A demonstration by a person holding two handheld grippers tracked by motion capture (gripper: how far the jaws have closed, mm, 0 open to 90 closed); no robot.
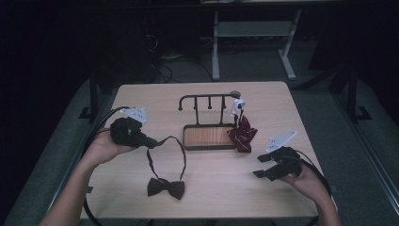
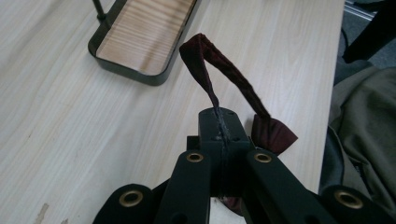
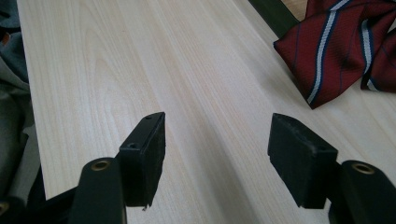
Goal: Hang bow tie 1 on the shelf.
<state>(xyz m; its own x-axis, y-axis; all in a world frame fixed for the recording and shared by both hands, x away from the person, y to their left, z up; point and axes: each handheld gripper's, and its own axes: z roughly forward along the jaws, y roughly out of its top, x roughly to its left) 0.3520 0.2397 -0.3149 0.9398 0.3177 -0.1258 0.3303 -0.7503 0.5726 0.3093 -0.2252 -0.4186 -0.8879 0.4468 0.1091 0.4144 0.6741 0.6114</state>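
The left gripper is clamped on the thin strap of the dark maroon cloth bow tie, whose bow seems to rest on the pale wooden table below, while the right gripper, well apart, has its jaws wide.

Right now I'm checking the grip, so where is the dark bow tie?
In the high view the dark bow tie lies on the table's near left part, its strap looping up into the shut left tool, below the rack's wooden tray.
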